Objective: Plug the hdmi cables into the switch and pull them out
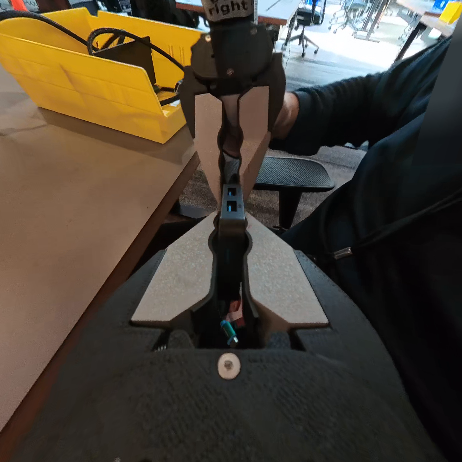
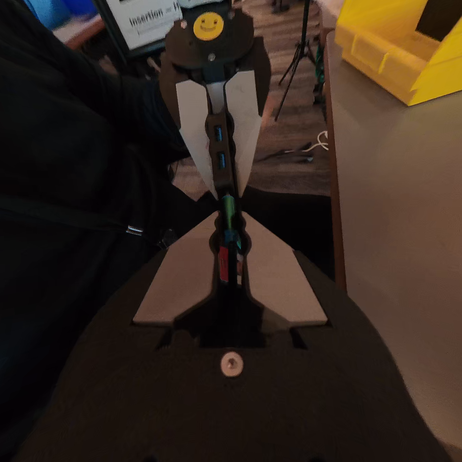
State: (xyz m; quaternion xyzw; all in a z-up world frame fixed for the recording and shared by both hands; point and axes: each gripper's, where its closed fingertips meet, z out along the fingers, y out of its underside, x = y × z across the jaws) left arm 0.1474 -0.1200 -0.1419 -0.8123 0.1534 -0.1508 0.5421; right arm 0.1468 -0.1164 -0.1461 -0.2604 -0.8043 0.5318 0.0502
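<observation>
My left gripper (image 1: pixel 231 215) is shut on a small black switch (image 1: pixel 232 205) with two blue ports on its side. It holds the switch in the air beyond the table's edge. My right gripper (image 1: pixel 231 186) faces it tip to tip and is shut on a cable plug (image 1: pixel 231 166). In the right wrist view the right gripper (image 2: pixel 230 213) grips a green plug (image 2: pixel 228 210) with a red tag behind it. The plug's tip meets the end of the switch (image 2: pixel 221 150), which sits in the left gripper (image 2: pixel 226 192). Whether the plug is seated is hidden. A green and red piece (image 1: pixel 229 329) sits behind the switch between the left fingers.
A yellow bin (image 1: pixel 100 87) with black cables and a black box stands on the tan table (image 1: pixel 75 225); it also shows in the right wrist view (image 2: pixel 387 50). A black mesh chair seat (image 1: pixel 292 172) and a person's dark sleeve (image 1: pixel 350 107) are close by. A tripod (image 2: pixel 300 62) stands on the carpet. Only a small space, under 4 cm, lies between the two pairs of fingers.
</observation>
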